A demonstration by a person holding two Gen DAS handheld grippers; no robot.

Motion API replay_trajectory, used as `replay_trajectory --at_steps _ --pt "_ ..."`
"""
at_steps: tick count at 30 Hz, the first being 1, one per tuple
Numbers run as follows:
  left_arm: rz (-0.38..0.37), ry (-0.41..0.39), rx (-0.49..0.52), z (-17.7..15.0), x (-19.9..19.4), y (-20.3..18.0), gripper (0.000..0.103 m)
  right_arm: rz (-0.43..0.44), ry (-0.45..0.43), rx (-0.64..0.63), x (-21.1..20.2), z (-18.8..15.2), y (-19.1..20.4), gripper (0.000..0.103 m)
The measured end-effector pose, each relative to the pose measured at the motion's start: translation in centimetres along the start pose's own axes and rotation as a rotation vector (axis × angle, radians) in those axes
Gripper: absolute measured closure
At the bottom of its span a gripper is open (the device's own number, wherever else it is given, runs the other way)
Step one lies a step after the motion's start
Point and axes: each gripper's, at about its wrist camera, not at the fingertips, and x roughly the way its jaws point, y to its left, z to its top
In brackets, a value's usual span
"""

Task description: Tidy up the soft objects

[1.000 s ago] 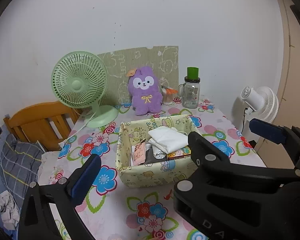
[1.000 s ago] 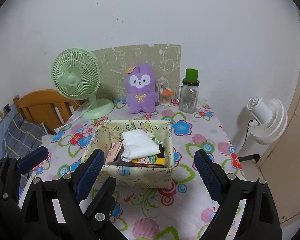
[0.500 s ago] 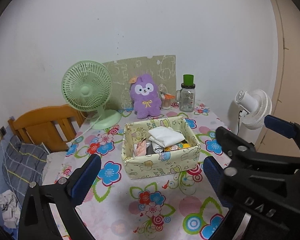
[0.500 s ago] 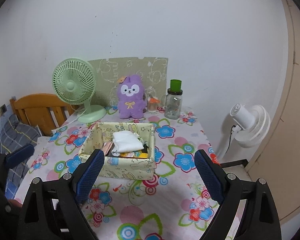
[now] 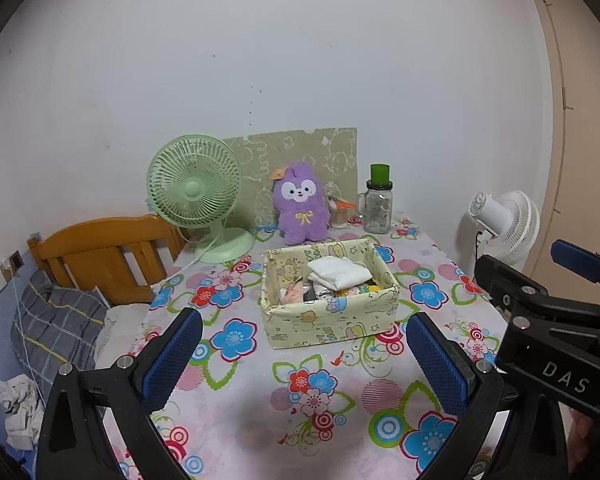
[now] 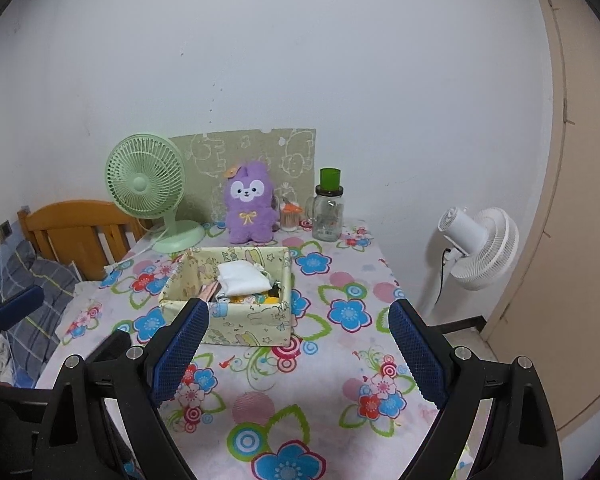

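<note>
Two tools are hanging over the near end of the flowery bench, and both the left tool and the right tool are gaping wide with nothing between their blue pads. A yellow cloth box is sitting in the middle of the bench with a folded white cloth lying on top of the small things inside it. A purple plush bunny is standing upright at the far end against a green board, between a green fan and a glass jar.
</note>
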Motion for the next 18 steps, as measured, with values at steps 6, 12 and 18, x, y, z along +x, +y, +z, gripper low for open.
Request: replay_trajectory --at_steps 6,12,18 --pt "0.022 -0.023 0.003 -0.5 -1.3 0.0 0.000 -0.001 -0.021 -0.005 -1.2 -0.7 -0.2 0.010" --pt "0.035 -0.023 0.006 -1.4 -2.1 0.0 0.000 0.018 -0.018 0.022 -1.8 -1.6 -0.6 0.010" --pt "0.035 -0.032 -0.004 -1.8 -2.8 0.0 0.000 0.018 -0.025 0.027 -2.4 -1.9 -1.0 0.010"
